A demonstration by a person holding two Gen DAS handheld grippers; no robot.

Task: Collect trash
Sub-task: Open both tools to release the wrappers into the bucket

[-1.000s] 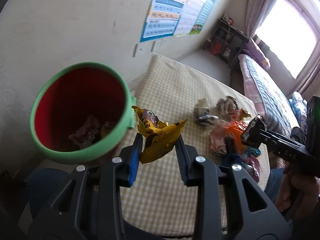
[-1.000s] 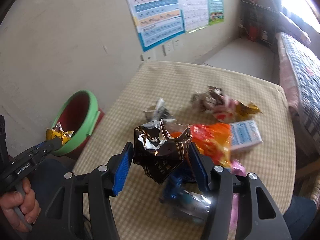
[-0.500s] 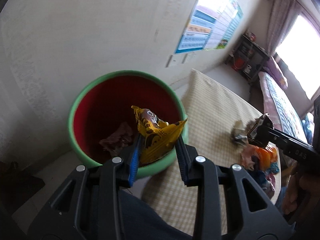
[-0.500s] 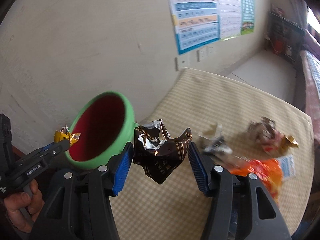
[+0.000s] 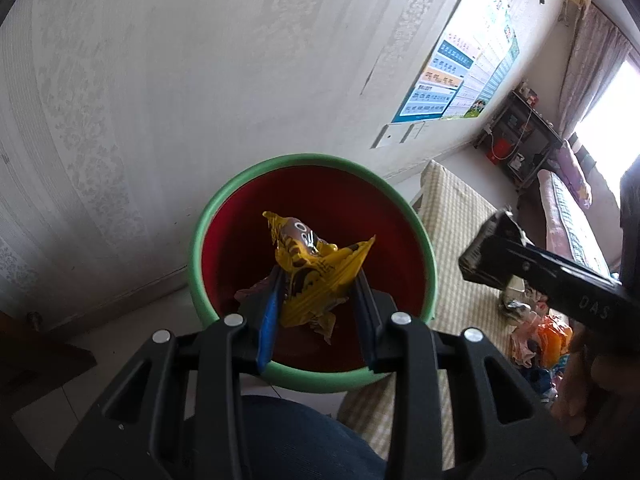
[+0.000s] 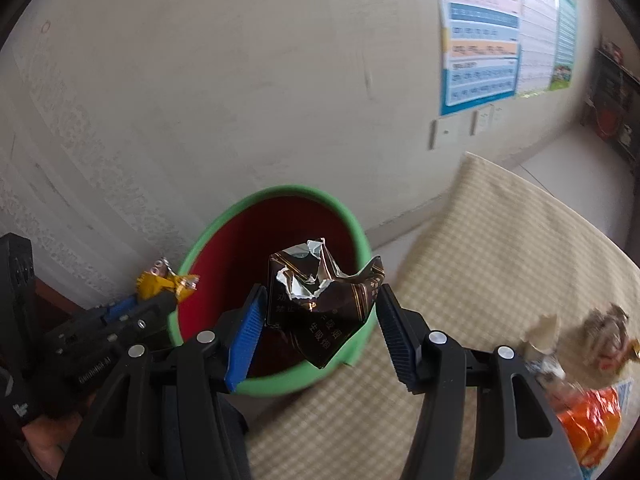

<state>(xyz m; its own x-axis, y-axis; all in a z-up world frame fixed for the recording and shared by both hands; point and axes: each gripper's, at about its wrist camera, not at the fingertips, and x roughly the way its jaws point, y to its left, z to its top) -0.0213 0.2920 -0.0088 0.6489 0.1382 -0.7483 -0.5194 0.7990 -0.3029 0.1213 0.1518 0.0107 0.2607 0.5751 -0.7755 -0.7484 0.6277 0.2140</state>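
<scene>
A red bin with a green rim (image 5: 312, 160) stands on the floor by the wall, left of the table; it also shows in the right wrist view (image 6: 280, 194). My left gripper (image 5: 318, 280) is shut on a yellow snack wrapper (image 5: 316, 276) and holds it over the bin's mouth. Some wrappers lie at the bin's bottom (image 5: 250, 294). My right gripper (image 6: 320, 320) is shut on a crumpled brown foil packet (image 6: 320, 312) and holds it above the bin's near rim. More trash (image 6: 592, 420) lies on the table at the right.
The checked tablecloth table (image 6: 500, 248) runs right of the bin. The wall (image 5: 200, 80) with posters (image 6: 480, 40) is close behind the bin. A shelf (image 5: 516, 140) and a bed (image 5: 568, 216) stand far right. My knee (image 5: 288, 436) is under the left gripper.
Both grippers have swung left from the table to the bin, each still holding its wrapper. The left one has come over the bin's mouth; the right has come to its rim.
</scene>
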